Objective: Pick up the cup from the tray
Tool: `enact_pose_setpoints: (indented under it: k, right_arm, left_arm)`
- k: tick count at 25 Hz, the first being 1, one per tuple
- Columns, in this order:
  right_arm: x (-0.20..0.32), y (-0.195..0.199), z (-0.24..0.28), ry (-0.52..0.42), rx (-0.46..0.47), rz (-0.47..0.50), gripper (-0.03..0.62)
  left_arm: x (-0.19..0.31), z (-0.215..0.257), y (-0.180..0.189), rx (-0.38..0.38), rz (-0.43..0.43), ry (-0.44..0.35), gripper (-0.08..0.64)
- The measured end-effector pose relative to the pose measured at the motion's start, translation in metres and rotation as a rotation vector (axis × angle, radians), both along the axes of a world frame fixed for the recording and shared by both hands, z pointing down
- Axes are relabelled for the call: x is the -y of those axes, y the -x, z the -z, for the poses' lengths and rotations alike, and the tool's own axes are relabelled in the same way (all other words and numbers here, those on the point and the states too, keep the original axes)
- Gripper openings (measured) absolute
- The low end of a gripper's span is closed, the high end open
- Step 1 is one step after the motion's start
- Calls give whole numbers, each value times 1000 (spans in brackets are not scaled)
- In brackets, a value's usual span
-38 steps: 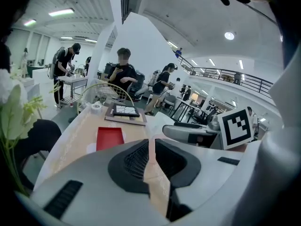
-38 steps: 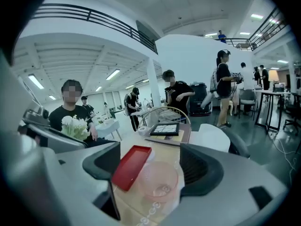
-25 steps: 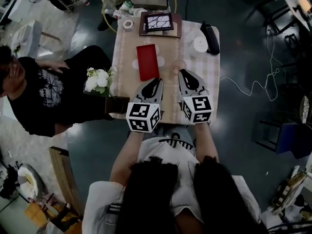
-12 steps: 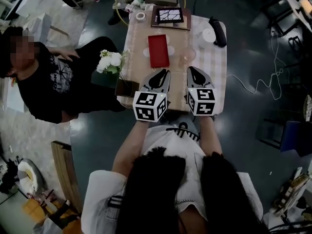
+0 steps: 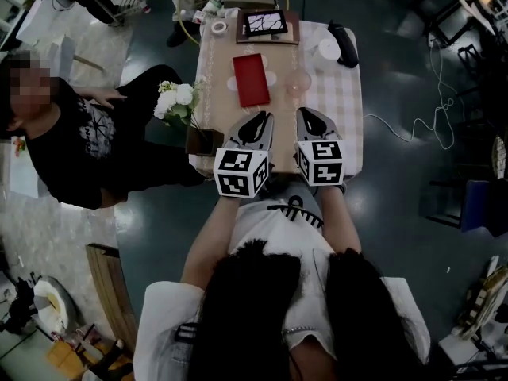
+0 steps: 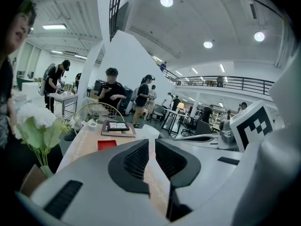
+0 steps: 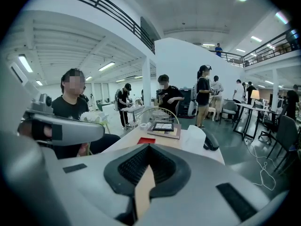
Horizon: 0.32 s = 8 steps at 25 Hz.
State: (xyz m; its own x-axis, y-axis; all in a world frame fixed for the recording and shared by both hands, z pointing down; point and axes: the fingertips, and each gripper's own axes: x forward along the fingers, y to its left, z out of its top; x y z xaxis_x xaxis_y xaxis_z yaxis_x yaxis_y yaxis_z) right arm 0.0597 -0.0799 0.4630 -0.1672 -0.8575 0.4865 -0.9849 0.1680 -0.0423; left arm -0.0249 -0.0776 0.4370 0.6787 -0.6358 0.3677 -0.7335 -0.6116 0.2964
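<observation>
A clear cup [image 5: 298, 80] stands on the table [image 5: 349, 125] just right of a flat red tray [image 5: 251, 78], past my right gripper's tips. A white round cup-like thing [image 5: 325, 50] sits farther back. My left gripper [image 5: 263, 117] hovers over the near edge of the table with a narrow gap between its pads and nothing in it [image 6: 152, 142]. My right gripper [image 5: 304, 113] is beside it, tips touching, holding nothing [image 7: 149, 147]. The red tray [image 7: 146, 140] lies ahead of both.
A framed tablet on a brown board [image 5: 266, 24] and a tape roll [image 5: 212, 27] are at the far end, with a black object [image 5: 343, 44] at the far right. White flowers [image 5: 176, 101] stand off the left edge. A seated person [image 5: 67, 145] is at the left.
The head view has shifted, so the table sits higher in the picture. Both grippers have drawn back a little from the red tray toward the near table edge.
</observation>
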Motion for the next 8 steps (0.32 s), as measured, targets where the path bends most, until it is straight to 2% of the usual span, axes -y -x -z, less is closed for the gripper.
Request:
enact_pose_setpoints:
  k: [8]
  right_arm:
    - [-3, 3, 0, -6, -6, 9, 8]
  left_arm:
    - [0, 3, 3, 3, 0, -8, 51]
